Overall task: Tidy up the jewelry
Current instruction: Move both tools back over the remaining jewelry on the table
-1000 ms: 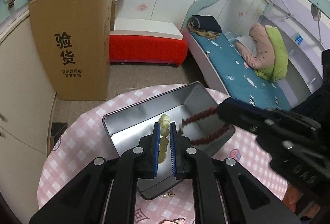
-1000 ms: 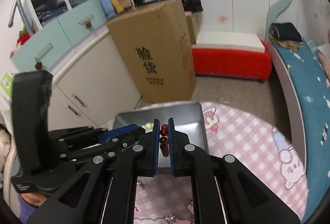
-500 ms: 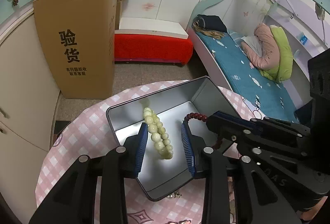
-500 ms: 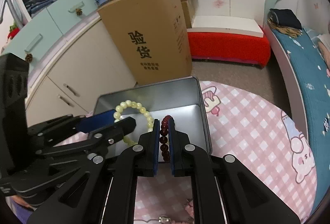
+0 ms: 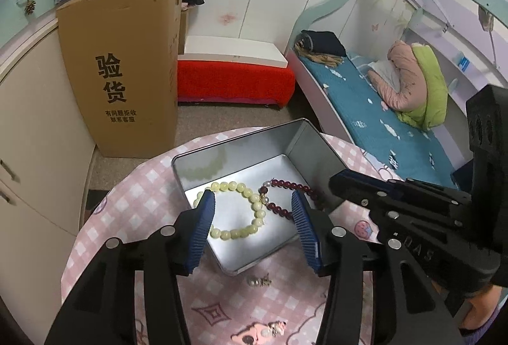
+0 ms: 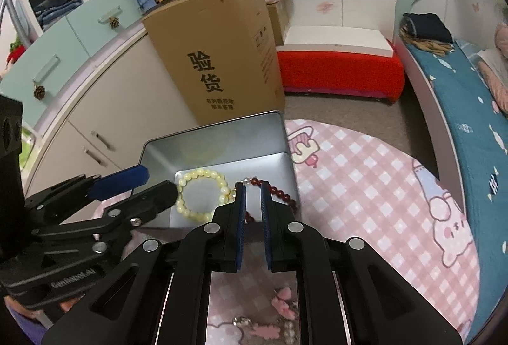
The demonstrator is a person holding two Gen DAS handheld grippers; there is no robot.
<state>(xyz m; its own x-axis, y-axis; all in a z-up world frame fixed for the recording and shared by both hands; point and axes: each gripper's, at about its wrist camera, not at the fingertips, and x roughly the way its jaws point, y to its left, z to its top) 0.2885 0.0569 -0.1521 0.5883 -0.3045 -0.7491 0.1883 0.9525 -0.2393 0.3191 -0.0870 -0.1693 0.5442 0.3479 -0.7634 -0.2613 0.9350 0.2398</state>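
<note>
My left gripper (image 5: 252, 218): I am holding its blue pads wide apart above the tin, wider than half a second ago, gripping nothing.
My right gripper (image 6: 253, 205): its pads are now standing slightly parted; a second ago they were pinching the red bracelet.
Pale yellow bead bracelet (image 5: 235, 208): lying flat inside the open rectangular silver metal tin (image 5: 314, 151).
Dark red bead bracelet (image 5: 285, 195): lying in the tin, touching the yellow one.
Small pearl earring (image 5: 259, 281): sitting on the pink checked tablecloth (image 5: 127, 218), just beside the tin.
</note>
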